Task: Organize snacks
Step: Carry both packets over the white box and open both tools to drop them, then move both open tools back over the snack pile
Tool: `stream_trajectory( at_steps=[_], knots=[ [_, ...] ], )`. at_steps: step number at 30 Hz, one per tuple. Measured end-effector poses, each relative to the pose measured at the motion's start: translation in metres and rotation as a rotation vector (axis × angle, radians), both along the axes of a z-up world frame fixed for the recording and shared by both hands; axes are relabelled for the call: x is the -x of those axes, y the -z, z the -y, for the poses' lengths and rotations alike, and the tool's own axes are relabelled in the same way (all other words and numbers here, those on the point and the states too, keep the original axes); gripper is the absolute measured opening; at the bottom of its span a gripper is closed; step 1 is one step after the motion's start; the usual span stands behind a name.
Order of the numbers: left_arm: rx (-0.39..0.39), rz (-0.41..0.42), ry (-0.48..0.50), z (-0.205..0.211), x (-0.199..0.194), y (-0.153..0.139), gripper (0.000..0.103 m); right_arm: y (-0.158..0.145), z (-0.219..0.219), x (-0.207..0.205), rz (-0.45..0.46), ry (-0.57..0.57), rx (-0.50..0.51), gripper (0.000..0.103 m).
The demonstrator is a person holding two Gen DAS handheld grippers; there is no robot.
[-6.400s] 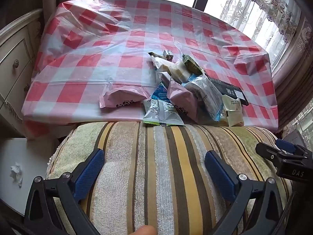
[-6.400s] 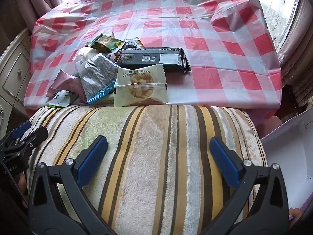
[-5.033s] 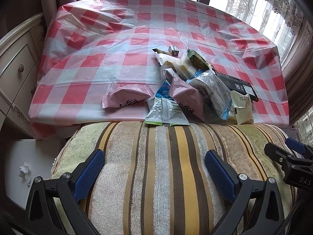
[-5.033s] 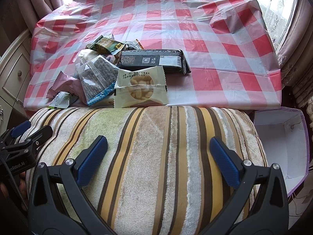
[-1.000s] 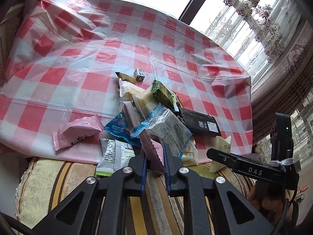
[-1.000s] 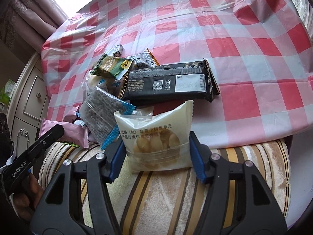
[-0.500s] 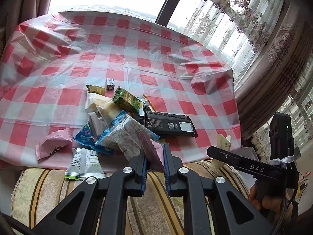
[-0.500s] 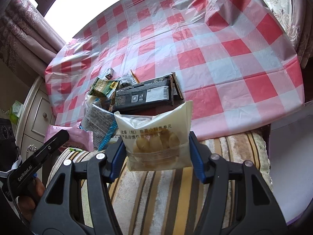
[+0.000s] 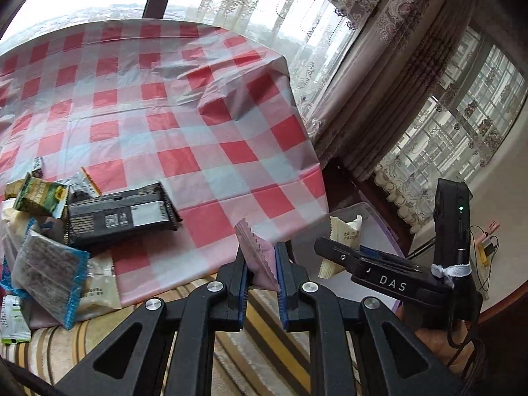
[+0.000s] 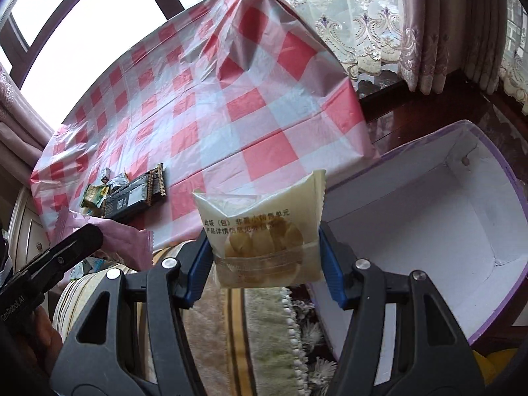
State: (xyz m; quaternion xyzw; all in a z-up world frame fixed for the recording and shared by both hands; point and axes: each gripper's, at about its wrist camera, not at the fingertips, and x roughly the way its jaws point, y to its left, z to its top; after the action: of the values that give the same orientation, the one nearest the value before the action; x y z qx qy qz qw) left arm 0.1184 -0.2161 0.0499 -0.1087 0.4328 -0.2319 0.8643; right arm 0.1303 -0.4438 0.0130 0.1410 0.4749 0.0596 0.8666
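Observation:
My left gripper (image 9: 259,264) is shut on a pink snack packet (image 9: 255,254), held in the air past the table's near right corner. My right gripper (image 10: 264,250) is shut on a cream pastry packet (image 10: 264,227), held at the left rim of an open white box with purple trim (image 10: 445,217). The cream packet also shows in the left wrist view (image 9: 345,232), in front of the box. The remaining snacks lie in a pile on the table (image 9: 49,231), among them a long black packet (image 9: 118,217) and a green packet (image 9: 39,198).
The table wears a red and white checked cloth (image 9: 198,125). A striped cushion (image 9: 82,340) lies under both grippers. The box stands low to the right of the table. Curtains and windows (image 9: 412,66) are behind it. A white drawer cabinet (image 10: 24,231) stands at the far left.
Both grippers have swung to the right with their packets, away from the snack pile. The white box has come fully into the right wrist view.

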Motion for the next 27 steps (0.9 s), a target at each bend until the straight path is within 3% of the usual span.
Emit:
stream_trajectory(
  at_steps=[7, 14, 16, 20, 21, 24, 27],
  knots=[
    [-0.007, -0.095, 0.193, 0.084, -0.009, 0.020, 0.015, 0.021, 0.059, 0.011, -0.051, 0.145, 0.024, 0.064],
    [-0.039, -0.175, 0.280, 0.121, -0.005, 0.038, 0.018, 0.044, 0.088, 0.017, -0.122, 0.228, 0.042, 0.074],
    [-0.051, -0.201, 0.280, 0.121, -0.008, 0.043, 0.020, 0.045, 0.091, 0.017, -0.128, 0.249, 0.048, 0.078],
    [-0.038, -0.217, 0.247, 0.113, -0.010, 0.044, 0.052, 0.041, 0.090, 0.017, -0.110, 0.283, 0.100, 0.084],
    [-0.033, -0.208, 0.236, 0.110, -0.009, 0.042, 0.056, 0.038, 0.088, 0.018, -0.088, 0.286, 0.120, 0.085],
    [-0.026, -0.194, 0.190, 0.102, -0.009, 0.040, 0.056, 0.026, 0.077, 0.019, -0.012, 0.267, 0.187, 0.094],
    [0.003, -0.192, 0.127, 0.086, -0.010, 0.039, 0.056, 0.019, 0.067, 0.016, 0.004, 0.227, 0.238, 0.096]
  ],
)
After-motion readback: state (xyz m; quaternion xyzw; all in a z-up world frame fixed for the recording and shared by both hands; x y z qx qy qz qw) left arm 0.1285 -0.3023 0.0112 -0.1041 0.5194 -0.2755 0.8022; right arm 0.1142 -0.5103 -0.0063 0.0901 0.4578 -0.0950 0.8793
